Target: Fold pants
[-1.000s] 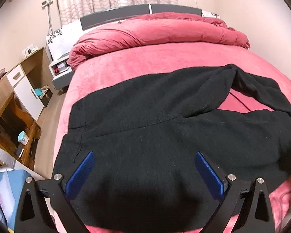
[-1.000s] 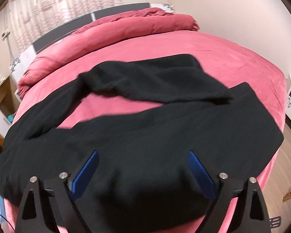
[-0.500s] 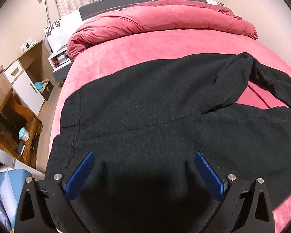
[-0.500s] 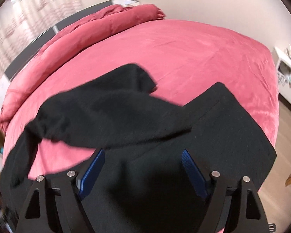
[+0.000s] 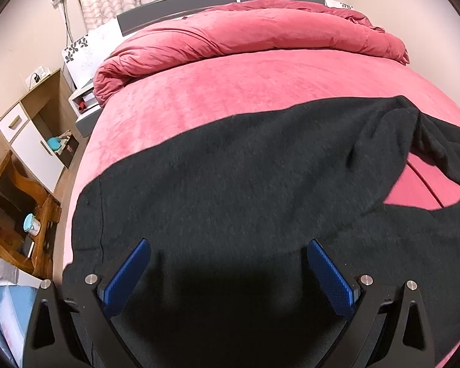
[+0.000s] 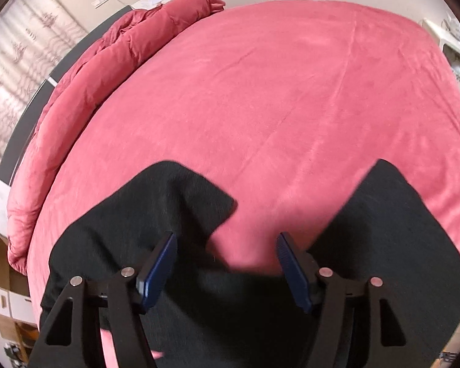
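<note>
Black pants (image 5: 230,184) spread on pink bed (image 5: 260,92)

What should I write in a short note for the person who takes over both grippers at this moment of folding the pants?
Left gripper: open, empty, above the waist end of the black pants.
Right gripper: jaws apart and have just been closing, nothing pinched; it hangs over the two leg ends.
Pants: spread across the pink bed. The far leg lies crooked, with a gap of sheet between the legs.
Done: pants laid out, no fold yet.
Left: straighten the crooked leg, lay one leg on the other, then fold across.
</note>
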A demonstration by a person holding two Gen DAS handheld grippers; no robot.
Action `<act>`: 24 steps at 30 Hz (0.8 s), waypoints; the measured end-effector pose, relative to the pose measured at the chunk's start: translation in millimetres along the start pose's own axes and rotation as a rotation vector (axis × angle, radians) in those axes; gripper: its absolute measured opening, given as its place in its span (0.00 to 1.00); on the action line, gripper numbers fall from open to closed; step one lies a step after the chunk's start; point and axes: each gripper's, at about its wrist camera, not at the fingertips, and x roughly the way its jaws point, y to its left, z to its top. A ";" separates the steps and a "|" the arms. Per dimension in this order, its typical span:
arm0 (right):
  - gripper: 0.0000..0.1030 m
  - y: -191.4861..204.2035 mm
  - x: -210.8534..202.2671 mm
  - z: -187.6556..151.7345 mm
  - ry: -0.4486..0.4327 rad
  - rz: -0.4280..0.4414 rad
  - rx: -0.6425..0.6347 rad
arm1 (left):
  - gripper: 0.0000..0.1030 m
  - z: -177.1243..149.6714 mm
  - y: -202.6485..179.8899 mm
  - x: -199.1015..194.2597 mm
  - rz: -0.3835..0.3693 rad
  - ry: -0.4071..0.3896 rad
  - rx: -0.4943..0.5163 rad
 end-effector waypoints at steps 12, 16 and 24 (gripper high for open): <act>0.24 19.5 44.0 14.9 0.015 0.061 0.013 | 1.00 21.1 16.3 32.9 0.035 0.005 -0.053; 0.08 47.1 20.3 24.2 -0.026 -0.043 -0.173 | 1.00 31.6 18.4 48.3 0.046 0.013 -0.046; 0.02 79.3 -26.3 107.2 -0.294 -0.316 -0.251 | 1.00 32.9 47.0 75.5 0.076 0.047 -0.112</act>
